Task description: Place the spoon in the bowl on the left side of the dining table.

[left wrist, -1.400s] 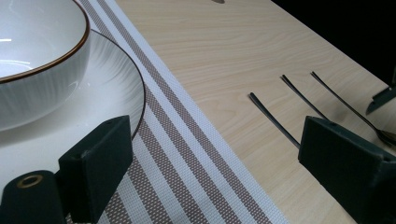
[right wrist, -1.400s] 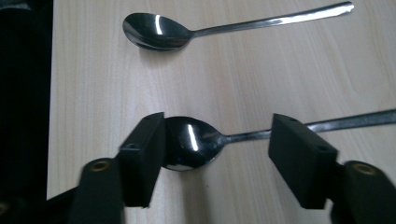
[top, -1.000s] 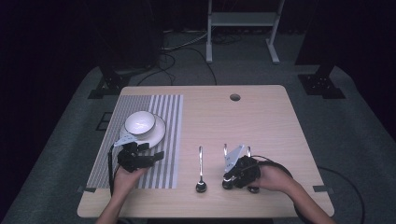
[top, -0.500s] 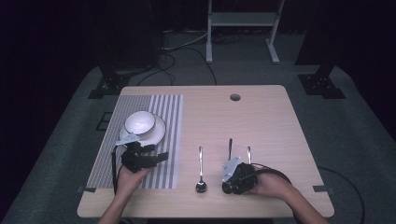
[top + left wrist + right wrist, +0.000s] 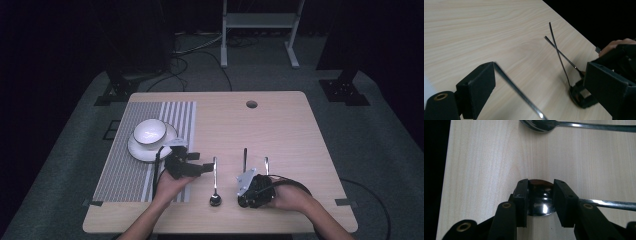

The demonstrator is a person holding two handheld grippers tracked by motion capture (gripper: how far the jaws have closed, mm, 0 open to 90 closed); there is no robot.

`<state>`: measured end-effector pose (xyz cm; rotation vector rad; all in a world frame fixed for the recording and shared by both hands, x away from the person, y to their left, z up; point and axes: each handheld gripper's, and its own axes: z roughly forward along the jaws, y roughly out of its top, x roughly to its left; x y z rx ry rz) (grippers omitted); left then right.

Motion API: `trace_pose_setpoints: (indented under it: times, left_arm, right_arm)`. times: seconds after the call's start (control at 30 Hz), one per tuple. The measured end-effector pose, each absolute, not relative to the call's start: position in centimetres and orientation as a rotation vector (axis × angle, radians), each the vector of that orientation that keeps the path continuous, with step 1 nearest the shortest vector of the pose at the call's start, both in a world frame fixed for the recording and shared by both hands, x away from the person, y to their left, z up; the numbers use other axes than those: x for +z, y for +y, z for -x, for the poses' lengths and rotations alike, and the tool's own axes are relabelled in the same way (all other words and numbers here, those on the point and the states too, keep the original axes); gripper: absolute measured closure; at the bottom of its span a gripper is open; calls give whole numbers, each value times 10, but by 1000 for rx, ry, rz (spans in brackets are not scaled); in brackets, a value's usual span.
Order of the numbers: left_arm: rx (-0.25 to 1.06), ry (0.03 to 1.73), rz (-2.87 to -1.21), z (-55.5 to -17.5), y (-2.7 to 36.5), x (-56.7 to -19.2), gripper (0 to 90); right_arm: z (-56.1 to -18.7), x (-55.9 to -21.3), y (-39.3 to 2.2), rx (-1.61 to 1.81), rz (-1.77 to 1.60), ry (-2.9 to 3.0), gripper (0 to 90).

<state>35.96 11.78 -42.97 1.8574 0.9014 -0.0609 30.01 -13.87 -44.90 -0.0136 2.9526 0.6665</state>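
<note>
We take the striped placemat [image 5: 125, 170] as our landmark on the table [image 5: 290, 130]. On its far half a white bowl [image 5: 149, 131] sits on a saucer [image 5: 137, 150]. Just off the mat's right edge lies a loose spoon [image 5: 215, 175], its handle pointing up the table and its bowl toward the person. The left gripper [image 5: 202, 166] reaches across that edge with its jaws apart. In the left gripper view the thin handle runs between them close to one jaw, with neither pad pressing, so we judge this to be the line-up for a pick. Farther right of the mat, the right gripper [image 5: 541, 182] is clamped on the bowl of a second spoon [image 5: 541, 200], with a pad on each side of the bowl. We think gripping at the wide bowl rather than the narrow handle keeps the spoon from swivelling. This spoon is polished steel, with bright highlights and dark reflections in its hollow, and a slim straight handle. Just beyond it, farthest from the mat, lies a third utensil [image 5: 266, 165], partly hidden by the hand.
</note>
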Motion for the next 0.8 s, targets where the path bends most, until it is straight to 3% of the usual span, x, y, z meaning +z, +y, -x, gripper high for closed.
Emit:
trace_pose_setpoints:
  times: [0.4, 0.8]
  left_arm:
    - [-108, 899, -1888, -389, 62, -435, 152]
    - [-155, 894, -1906, -405, 28, -443, 294]
  right_arm:
    - [-301, -449, -139, 667, 28, 2947, 643]
    - [-302, -450, -140, 682, 27, 2942, 643]
